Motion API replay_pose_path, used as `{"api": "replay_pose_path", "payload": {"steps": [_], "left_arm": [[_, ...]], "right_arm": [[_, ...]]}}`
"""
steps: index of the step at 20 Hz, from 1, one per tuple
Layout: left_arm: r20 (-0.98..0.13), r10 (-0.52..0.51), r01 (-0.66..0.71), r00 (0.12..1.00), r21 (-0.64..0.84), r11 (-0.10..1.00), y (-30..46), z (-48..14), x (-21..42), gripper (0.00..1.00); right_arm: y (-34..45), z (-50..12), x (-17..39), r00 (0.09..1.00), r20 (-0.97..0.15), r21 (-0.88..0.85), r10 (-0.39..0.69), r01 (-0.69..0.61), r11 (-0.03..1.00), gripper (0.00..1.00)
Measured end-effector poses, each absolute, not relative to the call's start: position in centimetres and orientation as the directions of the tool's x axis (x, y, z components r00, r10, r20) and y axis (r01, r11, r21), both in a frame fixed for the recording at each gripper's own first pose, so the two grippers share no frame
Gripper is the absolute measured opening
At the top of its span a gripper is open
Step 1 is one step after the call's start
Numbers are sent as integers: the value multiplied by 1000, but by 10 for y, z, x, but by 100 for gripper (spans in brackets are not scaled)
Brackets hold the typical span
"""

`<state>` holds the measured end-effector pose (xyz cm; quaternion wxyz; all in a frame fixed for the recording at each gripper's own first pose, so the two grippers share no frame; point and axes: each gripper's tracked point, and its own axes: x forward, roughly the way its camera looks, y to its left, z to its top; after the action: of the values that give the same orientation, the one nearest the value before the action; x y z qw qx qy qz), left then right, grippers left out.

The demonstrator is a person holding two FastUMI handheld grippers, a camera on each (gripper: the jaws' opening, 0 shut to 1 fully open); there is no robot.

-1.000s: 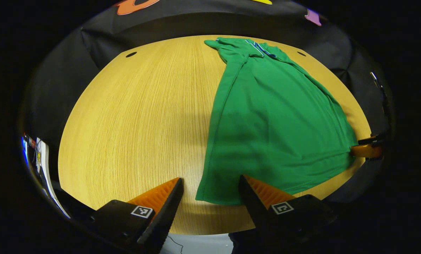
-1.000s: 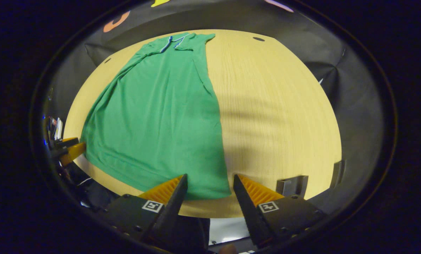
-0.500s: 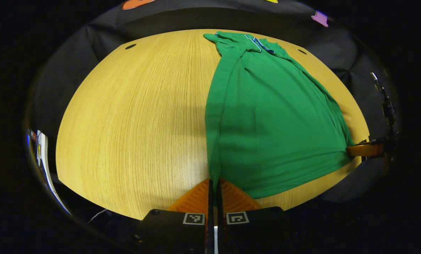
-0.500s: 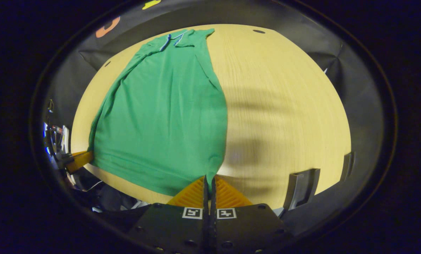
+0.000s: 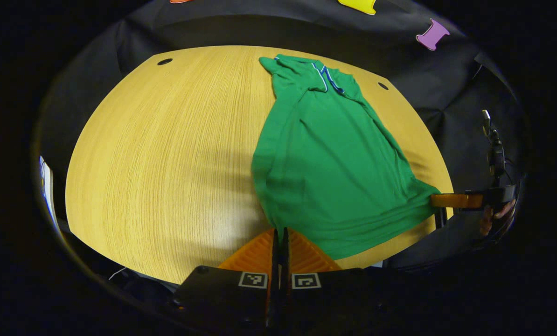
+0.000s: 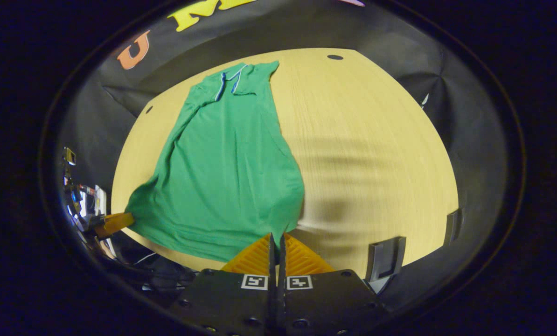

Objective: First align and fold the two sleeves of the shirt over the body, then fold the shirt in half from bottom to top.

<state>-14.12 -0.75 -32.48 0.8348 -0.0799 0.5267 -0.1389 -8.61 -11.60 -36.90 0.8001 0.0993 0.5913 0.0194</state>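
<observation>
A green shirt [image 5: 334, 158] with its sleeves folded in lies lengthwise on the wooden table [image 5: 166, 154], collar at the far end. My left gripper [image 5: 280, 232] is shut on the shirt's near left hem corner. In the right gripper view the shirt [image 6: 227, 168] runs away from me, and my right gripper [image 6: 275, 237] is shut on its near right hem corner. The hem between both corners is raised off the table. Each view also catches the other gripper [image 5: 456, 200] [image 6: 115, 223] at the opposite corner, with a hand [image 5: 490, 219] behind one.
Round cable holes [image 5: 164, 61] [image 6: 335, 57] mark the table's far corners. A dark bracket [image 6: 383, 259] stands at the near table edge on the right. Bare wood lies on both sides of the shirt.
Both grippers went from open to shut on the hem corners, then lifted them; the hem has come off the table and drawn toward the collar.
</observation>
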Motion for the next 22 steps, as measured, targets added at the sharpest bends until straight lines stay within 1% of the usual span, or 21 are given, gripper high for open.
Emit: {"api": "replay_pose_path", "payload": {"steps": [4, 6, 8, 10, 11, 12, 14, 16, 20, 22], "left_arm": [[-830, -294, 179, 474, -236, 955, -5, -299, -103, 6], [-813, -292, 174, 504, -235, 956, -6, -289, -85, 6], [-782, -290, 186, 552, -223, 957, -10, -273, -57, 6], [-746, -296, 175, 597, -238, 955, -18, -252, -24, 6], [-727, -279, 171, 627, -221, 960, -16, -244, -4, 6], [-711, -268, 181, 650, -198, 963, -16, -239, 10, 6], [-692, -251, 196, 677, -159, 968, -14, -232, 38, 6], [-666, -249, 182, 703, -171, 968, -15, -223, 69, 6], [-619, -240, 155, 748, -189, 970, -13, -206, 128, 6], [-603, -234, 148, 763, -190, 971, -13, -204, 160, 6]], "right_arm": [[-126, -343, -45, 387, -915, 133, 117, 15, 991, 0], [-124, -331, -25, 417, -899, 151, 133, 11, 988, 0], [-127, -314, 1, 458, -878, 158, 140, 2, 987, 0], [-133, -293, 40, 516, -846, 141, 134, -26, 990, 0], [-133, -281, 61, 541, -830, 139, 137, -38, 990, 2], [-133, -277, 76, 554, -820, 137, 142, -50, 989, 0], [-132, -274, 93, 555, -818, 142, 153, -62, 988, 0], [-127, -267, 123, 572, -803, 147, 167, -81, 986, 0], [-128, -249, 186, 623, -765, 135, 163, -93, 987, 0], [-125, -240, 228, 651, -740, 124, 166, -111, 986, 2]]}}
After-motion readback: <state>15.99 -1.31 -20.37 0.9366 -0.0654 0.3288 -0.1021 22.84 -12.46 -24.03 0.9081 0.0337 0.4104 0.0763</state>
